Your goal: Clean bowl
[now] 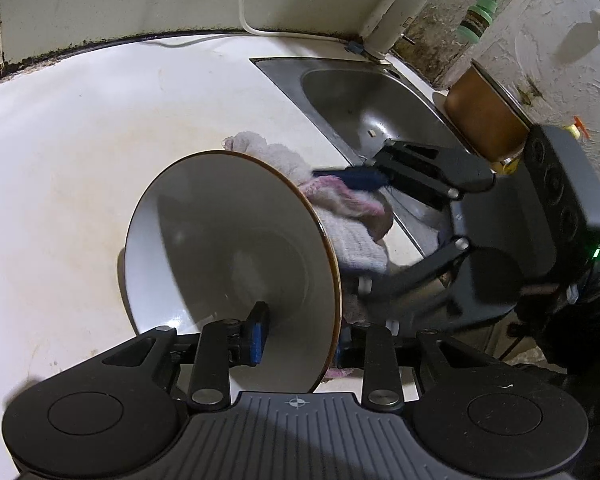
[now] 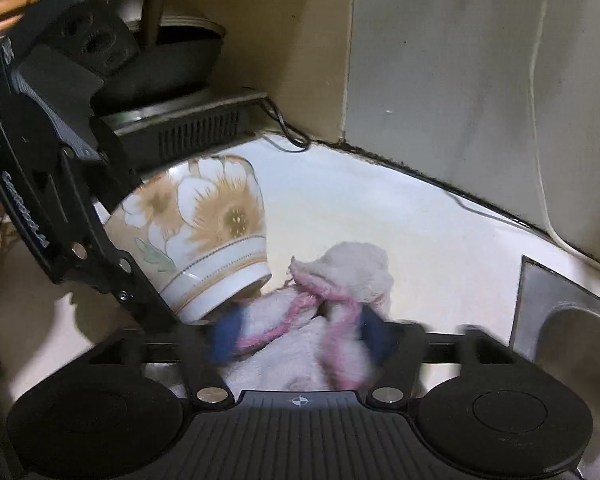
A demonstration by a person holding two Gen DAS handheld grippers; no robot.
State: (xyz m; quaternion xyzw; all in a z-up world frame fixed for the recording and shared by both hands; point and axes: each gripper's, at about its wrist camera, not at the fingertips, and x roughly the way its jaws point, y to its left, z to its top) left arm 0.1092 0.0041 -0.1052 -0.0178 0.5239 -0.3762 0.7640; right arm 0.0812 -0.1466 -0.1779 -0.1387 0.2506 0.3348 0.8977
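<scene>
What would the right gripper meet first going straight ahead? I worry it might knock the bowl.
Most likely the pink-edged cloth, bunched between the right gripper's open fingers. The bowl, clamped by the left gripper, sits left of that line, though depth is unclear.

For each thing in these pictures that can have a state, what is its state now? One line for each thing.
bowl: tilted on its side, rim clamped, inside looks clean.
left gripper: shut on the bowl's rim.
right gripper: open, the cloth between its fingers.
cloth: crumpled on the counter beside the bowl's foot.
sink: no water running, one small scrap inside.
copper pot: tilted beside the sink.
</scene>
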